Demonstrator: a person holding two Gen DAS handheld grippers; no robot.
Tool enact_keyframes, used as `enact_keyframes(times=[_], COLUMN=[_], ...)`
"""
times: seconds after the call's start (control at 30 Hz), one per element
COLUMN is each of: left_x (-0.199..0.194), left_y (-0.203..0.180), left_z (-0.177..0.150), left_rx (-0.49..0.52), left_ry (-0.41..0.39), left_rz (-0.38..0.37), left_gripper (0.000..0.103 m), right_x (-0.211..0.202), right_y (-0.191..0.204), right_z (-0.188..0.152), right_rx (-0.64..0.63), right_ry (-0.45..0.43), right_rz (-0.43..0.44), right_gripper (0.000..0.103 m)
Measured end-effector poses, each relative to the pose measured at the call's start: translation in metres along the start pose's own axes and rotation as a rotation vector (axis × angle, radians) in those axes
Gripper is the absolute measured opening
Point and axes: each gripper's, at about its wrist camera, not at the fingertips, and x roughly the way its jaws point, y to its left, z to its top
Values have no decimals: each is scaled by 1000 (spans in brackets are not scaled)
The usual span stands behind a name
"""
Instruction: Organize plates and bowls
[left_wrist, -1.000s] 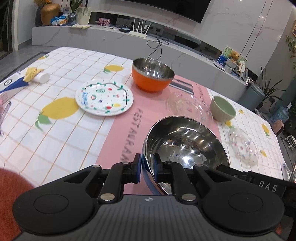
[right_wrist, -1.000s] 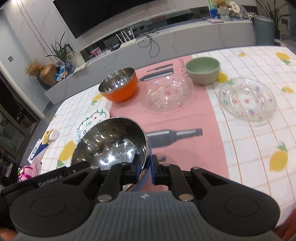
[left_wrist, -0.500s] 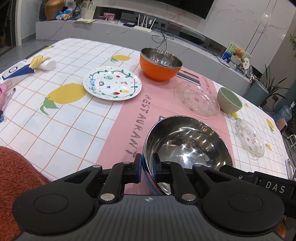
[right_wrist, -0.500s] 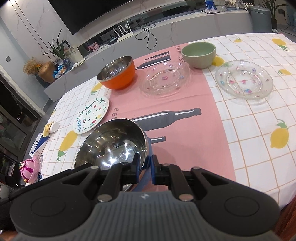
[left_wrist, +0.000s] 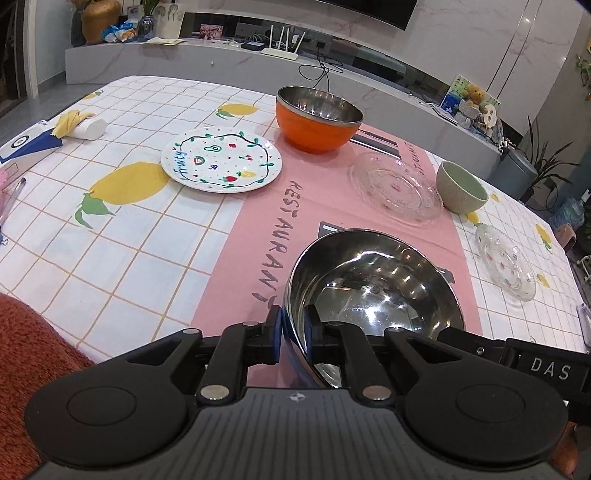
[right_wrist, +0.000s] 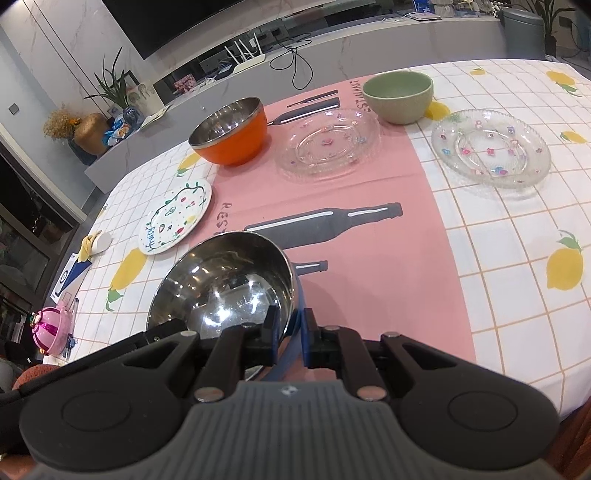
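Both grippers hold one steel bowl with a blue outside (left_wrist: 373, 288) (right_wrist: 225, 288) above the near table edge. My left gripper (left_wrist: 293, 334) is shut on its left rim, my right gripper (right_wrist: 290, 332) on its right rim. On the table lie an orange steel-lined bowl (left_wrist: 317, 118) (right_wrist: 231, 131), a white painted plate (left_wrist: 221, 164) (right_wrist: 175, 218), a green bowl (left_wrist: 461, 186) (right_wrist: 399, 96) and two clear glass plates, one on the pink runner (left_wrist: 397, 186) (right_wrist: 328, 146) and one to the right (left_wrist: 506, 266) (right_wrist: 491, 147).
A blue-and-white box (left_wrist: 26, 146) and a white roll with yellow cloth (left_wrist: 83, 125) lie at the table's left edge. A pink toy (right_wrist: 51, 328) sits at the near left. A grey console (left_wrist: 258, 66) runs behind the table.
Both grippers and the steel bowl have lifted and drawn back a little, so the table objects look farther away. The grip on the bowl is unchanged.
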Motion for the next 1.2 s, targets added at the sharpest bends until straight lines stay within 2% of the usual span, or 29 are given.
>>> enact_keyframes(times=[0.17, 0.23, 0.3, 0.53, 0.63, 0.73, 0.83, 0.93, 1.2], left_x=[0, -2, -3, -17, -24, -27, -29, -32, -30], left_y=[1, 0, 1, -1, -3, -8, -8, -9, -16], left_z=[0, 0, 1, 6, 11, 20, 30, 44, 90], left_rx=[-2, -1, -6, -4, -2, 14, 31, 36, 57], left_ry=[-6, -19, -33, -109, -118, -102, -90, -97, -134], left_rz=[-4, 3, 3, -3, -9, 31, 40, 35, 14], left_gripper=[13, 24, 32, 43, 44, 44, 44, 44, 44], right_x=[-1, -2, -3, -16, -23, -29, -33, -36, -25], right_y=[0, 1, 2, 11, 16, 18, 19, 21, 36], right_z=[1, 0, 1, 1, 4, 10, 19, 30, 64], right_rx=[-5, -16, -27, -86, -127, -135, -134, -128, -154], right_ry=[4, -3, -14, -77, -102, -133, -137, -137, -143], right_rz=[9, 5, 0, -19, -20, -31, -18, 4, -10], right_gripper=[14, 17, 25, 36, 35, 35, 36, 38, 40])
